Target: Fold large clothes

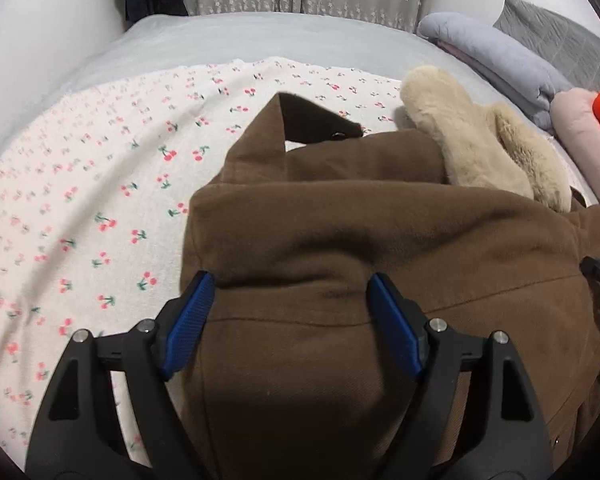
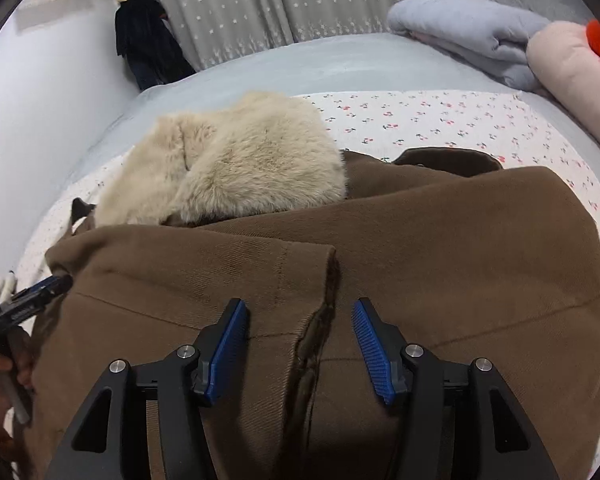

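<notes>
Tools apart over a brown coat on the bed.
Left tool [image 1: 290, 292] hangs spread wide above the brown coat [image 1: 380, 280], right tool [image 2: 300, 316] parted over a folded edge, neither gripping; beyond, the cream fur collar [image 2: 236, 168], cherry-print sheet [image 1: 100, 168], grey blanket [image 2: 472, 28] and starred curtain [image 2: 236, 8].

Both wrist cams look steeply down, close over brown coat [image 1: 380, 248], sharing fur collar [image 2: 236, 168].

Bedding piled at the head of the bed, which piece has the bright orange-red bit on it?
The pale pink roll, nearest the coat. The folded lavender-grey blanket behind it is plain, with no orange-red on it.
</notes>
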